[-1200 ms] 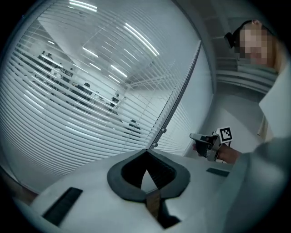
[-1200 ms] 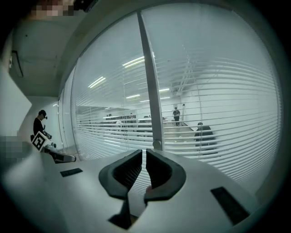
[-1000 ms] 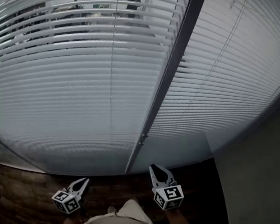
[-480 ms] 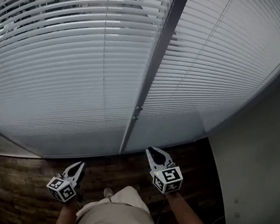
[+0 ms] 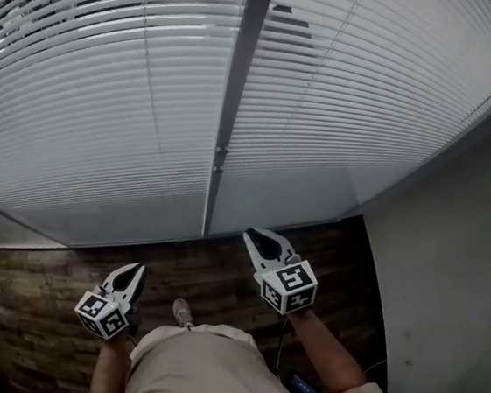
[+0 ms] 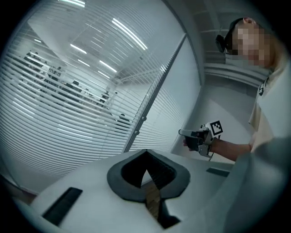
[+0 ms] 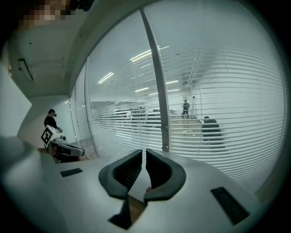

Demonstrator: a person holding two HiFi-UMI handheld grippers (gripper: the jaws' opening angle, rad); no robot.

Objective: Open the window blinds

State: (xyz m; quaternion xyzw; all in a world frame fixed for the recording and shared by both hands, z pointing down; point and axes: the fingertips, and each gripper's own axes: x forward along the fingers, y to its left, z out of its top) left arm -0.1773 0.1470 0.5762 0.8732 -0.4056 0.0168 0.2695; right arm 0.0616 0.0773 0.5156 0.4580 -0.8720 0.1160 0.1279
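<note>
Window blinds [image 5: 104, 122] hang fully lowered (slats [image 7: 236, 123] only slightly open).

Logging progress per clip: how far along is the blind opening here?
Done: nothing visible; the blinds hang lowered on both sides of the mullion. In hand: nothing; the left gripper and right gripper are shut, empty, clear of the blinds. Left: grasping a control and opening them.

Nothing readable anywhere tbh. Only black-and-white square markers on the left gripper [image 5: 134, 272] and right gripper [image 5: 252, 236], no letters or numbers on them.
</note>
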